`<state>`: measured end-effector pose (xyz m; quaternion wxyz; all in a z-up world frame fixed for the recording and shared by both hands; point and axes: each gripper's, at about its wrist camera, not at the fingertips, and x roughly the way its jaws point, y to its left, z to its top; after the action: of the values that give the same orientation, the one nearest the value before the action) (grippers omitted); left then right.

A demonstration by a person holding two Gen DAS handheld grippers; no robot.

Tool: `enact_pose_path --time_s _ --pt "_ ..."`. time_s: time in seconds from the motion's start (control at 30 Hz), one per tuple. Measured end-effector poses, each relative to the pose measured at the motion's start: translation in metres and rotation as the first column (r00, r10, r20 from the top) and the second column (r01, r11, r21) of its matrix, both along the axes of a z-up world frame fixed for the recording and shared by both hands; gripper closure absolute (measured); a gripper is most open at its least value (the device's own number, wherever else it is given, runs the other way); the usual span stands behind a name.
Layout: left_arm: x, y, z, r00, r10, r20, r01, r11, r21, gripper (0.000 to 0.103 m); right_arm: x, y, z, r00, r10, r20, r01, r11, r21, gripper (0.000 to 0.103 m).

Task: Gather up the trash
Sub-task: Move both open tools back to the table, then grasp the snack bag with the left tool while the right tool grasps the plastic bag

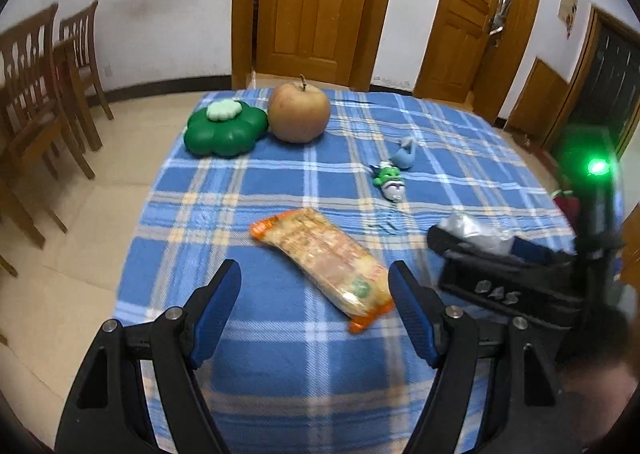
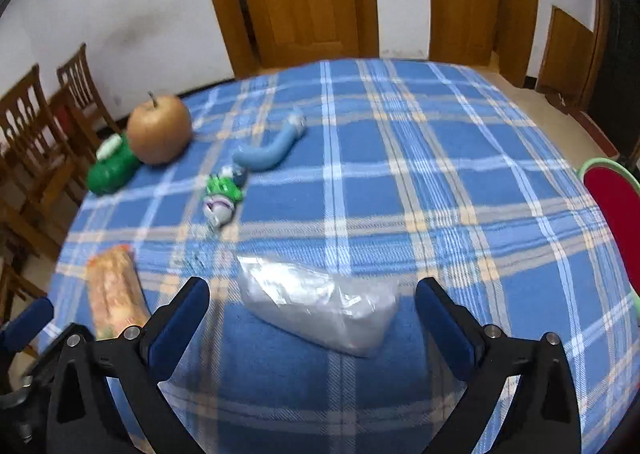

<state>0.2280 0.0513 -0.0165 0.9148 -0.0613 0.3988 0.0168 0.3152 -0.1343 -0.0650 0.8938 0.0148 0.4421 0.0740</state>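
Lining up both grabs: left gripper (image 1: 316,286) gapes wide around the orange crinkly snack wrapper (image 1: 326,264), well this side of the big brown apple (image 1: 299,111). Right gripper (image 2: 312,302) spreads wide around the clear plastic bag (image 2: 320,304). I'd drop low and pinch mid-body.

White walls (image 1: 160,6) with a dark baseboard (image 1: 160,88) enclose the room. The floor (image 1: 80,222) is beige tile. Two panelled wooden doors are set in the far wall: the left door (image 1: 316,2) stands slightly ajar, the right door (image 1: 460,14) stands open. Two wooden chairs (image 1: 36,94) stand at the left, near the wall. A table under a blue plaid cloth (image 2: 400,182) fills the foreground.
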Motion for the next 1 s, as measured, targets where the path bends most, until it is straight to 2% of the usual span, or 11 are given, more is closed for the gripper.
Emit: enact_pose_path --time_s 0.07,0.1,0.27,0.43,0.53,0.6,0.67,0.7,0.73,0.87,1.0 --pt "0.005 0.0 0.0 1.0 -0.002 -0.002 0.002 1.0 0.005 0.028 0.0 -0.001 0.0 1.0 -0.012 0.006 0.012 1.0 -0.005 0.02" --pt "0.008 0.0 0.0 1.0 -0.003 -0.008 0.003 1.0 0.0 0.028 0.0 -0.004 0.001 0.999 -0.037 0.017 0.038 0.999 -0.013 0.037" --pt "0.026 -0.005 -0.005 0.999 -0.006 -0.05 0.005 1.0 -0.024 0.028 0.001 -0.007 0.0 0.999 -0.042 0.015 0.042 0.999 0.012 0.037" --pt "0.041 -0.019 -0.02 0.994 0.027 -0.107 -0.02 0.998 0.067 0.028 -0.001 -0.009 0.001 0.999 -0.05 0.014 0.05 0.999 0.009 0.037" --pt "0.042 -0.014 -0.024 0.993 0.04 -0.112 -0.036 0.999 0.033 0.026 -0.002 -0.01 0.002 0.999 -0.051 0.015 0.051 0.999 0.011 0.037" --pt "0.041 -0.014 -0.024 0.994 0.038 -0.105 -0.034 0.999 0.041 0.026 -0.003 -0.01 0.003 0.999 -0.051 0.016 0.051 0.999 0.011 0.037" --pt "0.04 -0.015 -0.025 0.995 0.027 -0.096 -0.023 0.999 0.043 0.031 -0.003 -0.01 0.003 0.999 -0.05 0.016 0.05 0.999 0.008 0.037" --pt "0.039 -0.017 -0.026 0.996 0.007 -0.09 -0.004 1.0 0.024 0.042 -0.003 -0.01 0.002 0.999 -0.05 0.016 0.05 0.999 0.009 0.037" --pt "0.039 -0.018 -0.025 0.996 0.0 -0.085 0.002 1.0 0.023 0.045 -0.003 -0.011 0.002 0.999 -0.05 0.016 0.05 0.999 0.01 0.037" --pt "0.037 -0.03 -0.024 0.998 -0.02 -0.065 0.026 0.996 0.086 0.049 -0.003 -0.01 0.002 0.999 -0.05 0.016 0.05 0.999 0.009 0.037" --pt "0.037 -0.028 -0.023 0.997 -0.027 -0.065 0.031 0.998 0.061 0.051 -0.003 -0.009 0.002 0.999 -0.048 0.016 0.048 0.999 0.0 0.037"
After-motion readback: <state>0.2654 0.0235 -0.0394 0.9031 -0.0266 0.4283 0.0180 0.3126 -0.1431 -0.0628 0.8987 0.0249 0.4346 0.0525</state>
